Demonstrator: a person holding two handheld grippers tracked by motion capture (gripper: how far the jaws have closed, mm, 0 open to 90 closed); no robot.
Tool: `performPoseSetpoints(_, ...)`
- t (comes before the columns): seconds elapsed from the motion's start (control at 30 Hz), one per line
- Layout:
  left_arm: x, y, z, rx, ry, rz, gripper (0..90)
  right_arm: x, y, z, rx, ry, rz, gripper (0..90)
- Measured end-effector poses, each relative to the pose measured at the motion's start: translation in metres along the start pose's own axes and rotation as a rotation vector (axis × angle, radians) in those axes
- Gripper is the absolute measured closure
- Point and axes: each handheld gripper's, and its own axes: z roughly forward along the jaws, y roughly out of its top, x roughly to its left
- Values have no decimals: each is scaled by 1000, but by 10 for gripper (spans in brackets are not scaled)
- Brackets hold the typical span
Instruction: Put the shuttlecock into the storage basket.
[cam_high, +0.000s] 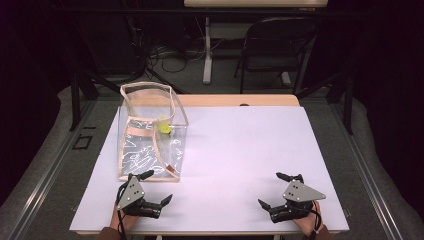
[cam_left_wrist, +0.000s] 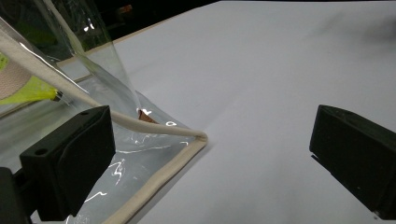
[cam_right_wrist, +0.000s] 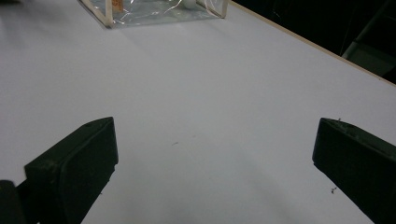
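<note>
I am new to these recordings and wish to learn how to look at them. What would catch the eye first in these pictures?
First comes the clear plastic bag with cream trim, standing open at the left of the white table, with a yellow-green object inside it. Next, the left gripper sits right at the bag's near corner with its jaws open. The right gripper rests open on bare table at the near right, far from the bag.
</note>
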Motion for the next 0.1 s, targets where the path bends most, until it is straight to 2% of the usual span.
performPoseSetpoints(0.1,0,0,1,-1,-4,0,1,-1,-1,0,0,-7,0,0)
